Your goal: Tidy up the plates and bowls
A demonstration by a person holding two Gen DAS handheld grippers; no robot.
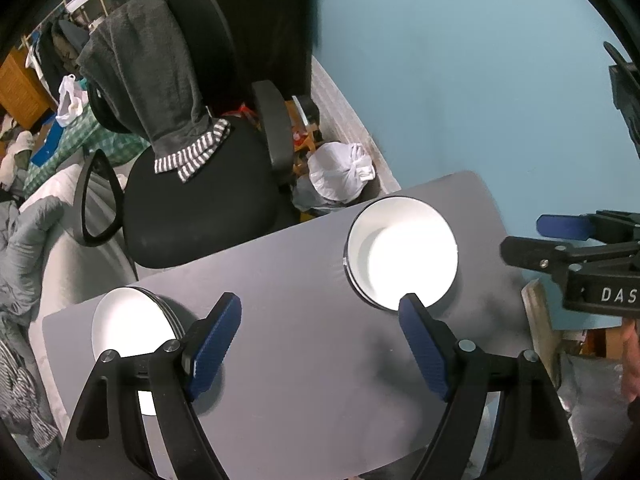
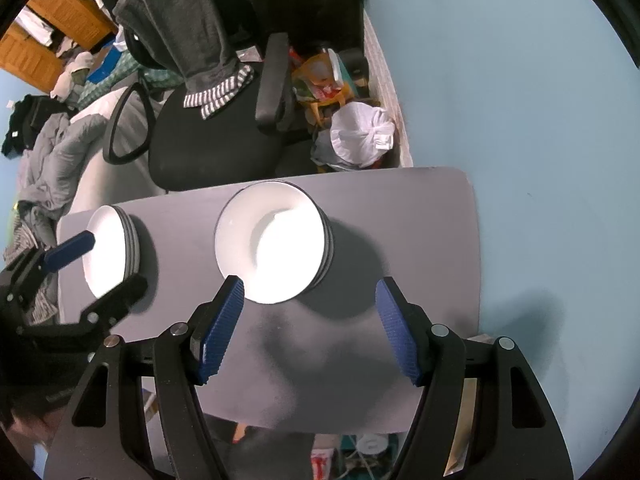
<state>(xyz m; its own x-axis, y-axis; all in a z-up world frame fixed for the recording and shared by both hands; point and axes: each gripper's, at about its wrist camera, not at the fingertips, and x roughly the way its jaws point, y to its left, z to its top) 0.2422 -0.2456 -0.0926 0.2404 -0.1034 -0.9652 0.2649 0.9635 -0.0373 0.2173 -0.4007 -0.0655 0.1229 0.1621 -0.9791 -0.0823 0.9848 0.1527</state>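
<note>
While both tools hung above the grey table (image 2: 420, 216), each stood with its jaws spread and nothing between them: the left gripper (image 1: 320, 344) and the right gripper (image 2: 310, 320) looked finished with their loads. Sorting by kind seemed done, with the stack of plates (image 2: 108, 252) near the table's left end and the nested bowls (image 2: 276, 240) at its middle, well apart. An office chair (image 1: 200, 200) draped with a towel (image 1: 152, 80) crowded the far edge, a white bag (image 1: 340, 172) beside it.
</note>
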